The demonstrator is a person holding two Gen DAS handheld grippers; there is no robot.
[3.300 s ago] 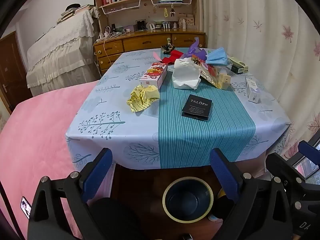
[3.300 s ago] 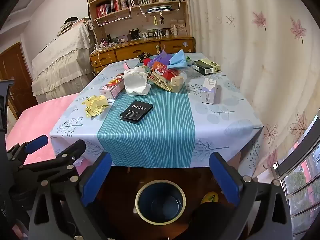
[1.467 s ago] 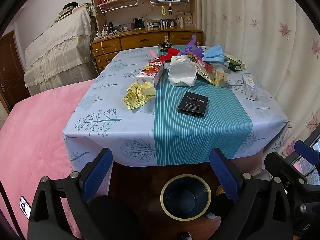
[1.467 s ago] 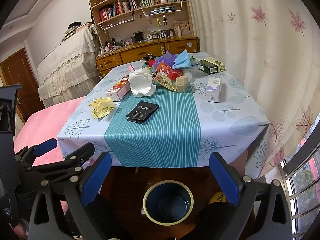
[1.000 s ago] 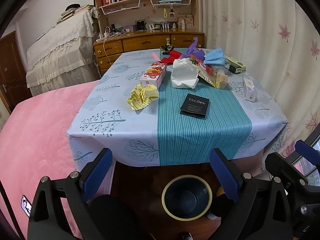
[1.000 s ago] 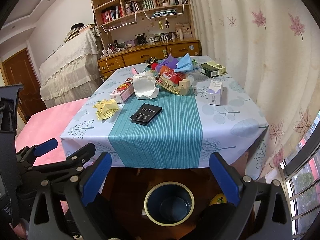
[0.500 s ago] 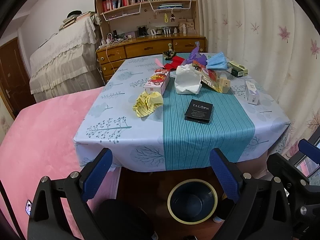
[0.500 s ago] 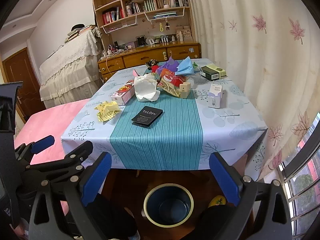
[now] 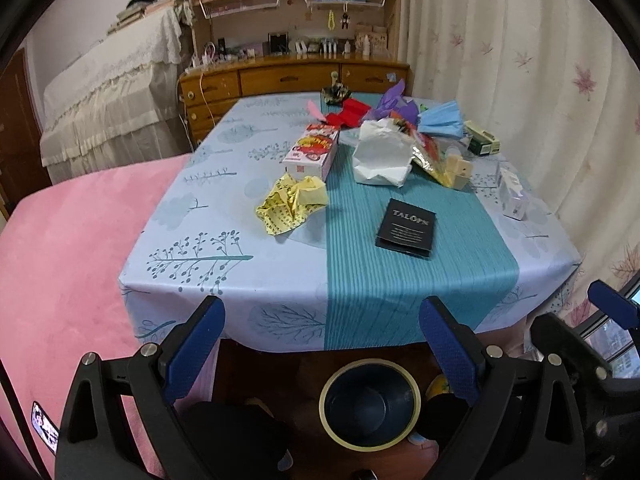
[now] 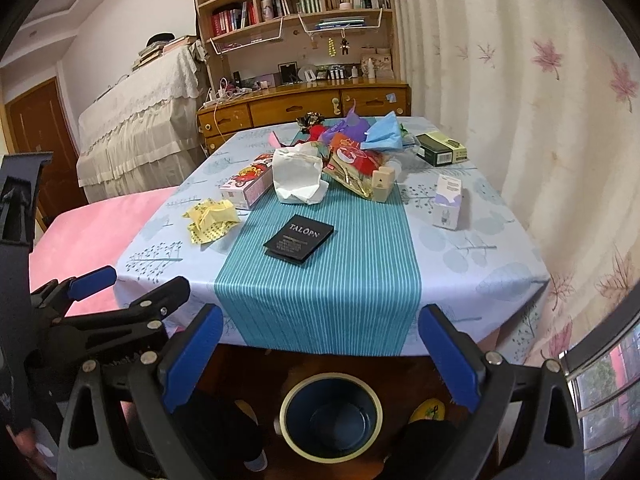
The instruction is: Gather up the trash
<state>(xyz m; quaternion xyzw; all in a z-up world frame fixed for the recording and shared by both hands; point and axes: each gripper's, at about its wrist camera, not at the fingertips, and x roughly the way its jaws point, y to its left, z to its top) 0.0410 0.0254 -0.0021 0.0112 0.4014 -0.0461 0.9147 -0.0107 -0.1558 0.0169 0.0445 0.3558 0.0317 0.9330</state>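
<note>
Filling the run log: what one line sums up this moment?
phase: start | left gripper: open | right gripper: open | trash: on table | bin: empty

One bin (image 9: 371,404), one black booklet (image 9: 406,228), two tongs (image 9: 322,336)

The black card (image 9: 405,228) lying on the teal striped runner (image 9: 400,280), ahead of both grippers, reads "TALOPN" in pale capitals. Finer lines beneath that word are too small to read, as is every other label.
</note>
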